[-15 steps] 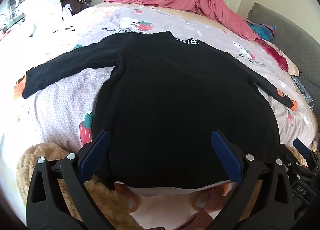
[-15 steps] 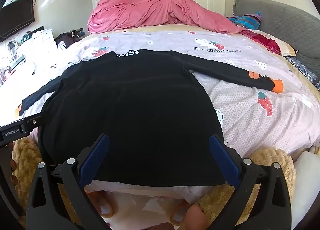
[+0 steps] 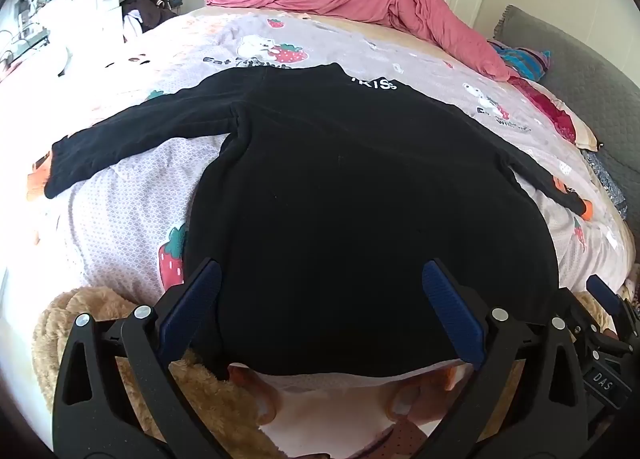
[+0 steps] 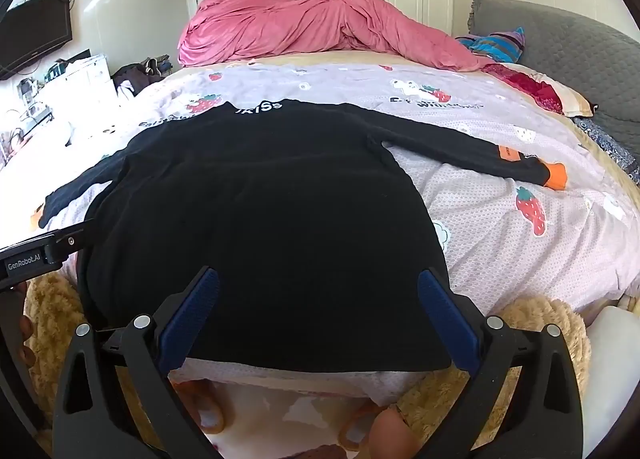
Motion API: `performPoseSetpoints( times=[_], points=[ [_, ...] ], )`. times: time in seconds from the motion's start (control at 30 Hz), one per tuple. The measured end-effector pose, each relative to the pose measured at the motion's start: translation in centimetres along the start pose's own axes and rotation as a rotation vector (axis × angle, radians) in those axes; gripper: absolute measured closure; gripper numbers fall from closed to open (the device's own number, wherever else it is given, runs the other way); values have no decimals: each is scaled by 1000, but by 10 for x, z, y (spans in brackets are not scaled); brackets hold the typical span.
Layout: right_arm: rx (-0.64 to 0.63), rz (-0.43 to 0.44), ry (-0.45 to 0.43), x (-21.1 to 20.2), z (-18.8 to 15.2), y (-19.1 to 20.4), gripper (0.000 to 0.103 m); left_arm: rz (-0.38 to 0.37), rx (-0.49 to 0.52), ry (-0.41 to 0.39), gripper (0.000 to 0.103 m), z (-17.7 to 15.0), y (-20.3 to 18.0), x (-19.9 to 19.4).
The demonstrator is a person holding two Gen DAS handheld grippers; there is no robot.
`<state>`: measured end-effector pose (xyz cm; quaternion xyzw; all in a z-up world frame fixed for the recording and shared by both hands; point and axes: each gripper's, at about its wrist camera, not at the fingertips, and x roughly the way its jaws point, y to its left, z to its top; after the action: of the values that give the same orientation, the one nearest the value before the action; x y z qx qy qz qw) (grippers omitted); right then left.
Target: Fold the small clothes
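Note:
A small black long-sleeved top [image 3: 360, 199] lies flat on the bed, back up, sleeves spread to both sides, white lettering at the collar. It also shows in the right wrist view [image 4: 272, 219]. Its right sleeve ends in an orange cuff [image 4: 556, 175]. My left gripper [image 3: 320, 279] is open and empty, just above the hem near the bed's front edge. My right gripper [image 4: 318, 287] is open and empty, also over the hem, a little to the right. The left gripper's body [image 4: 28, 263] shows at the left edge of the right wrist view.
The bed has a pale strawberry-print sheet [image 3: 120, 211]. A pink duvet [image 4: 320, 31] is heaped at the far end. A grey headboard [image 4: 560, 55] and coloured pillows lie at the right. A tan plush throw [image 4: 540, 323] hangs at the front edge. White furniture stands at the left.
Both grippers have shifted very slightly; the top lies as before. Both stay open.

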<state>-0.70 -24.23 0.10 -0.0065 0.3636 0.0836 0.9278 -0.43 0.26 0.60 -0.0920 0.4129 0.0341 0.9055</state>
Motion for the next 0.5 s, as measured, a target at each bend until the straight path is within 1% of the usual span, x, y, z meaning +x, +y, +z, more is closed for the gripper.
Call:
performPoseSetpoints(
  times=[0.5],
  points=[
    [2, 0, -7, -4, 1, 1, 4, -2, 2, 0, 8, -1, 0, 2]
  ],
)
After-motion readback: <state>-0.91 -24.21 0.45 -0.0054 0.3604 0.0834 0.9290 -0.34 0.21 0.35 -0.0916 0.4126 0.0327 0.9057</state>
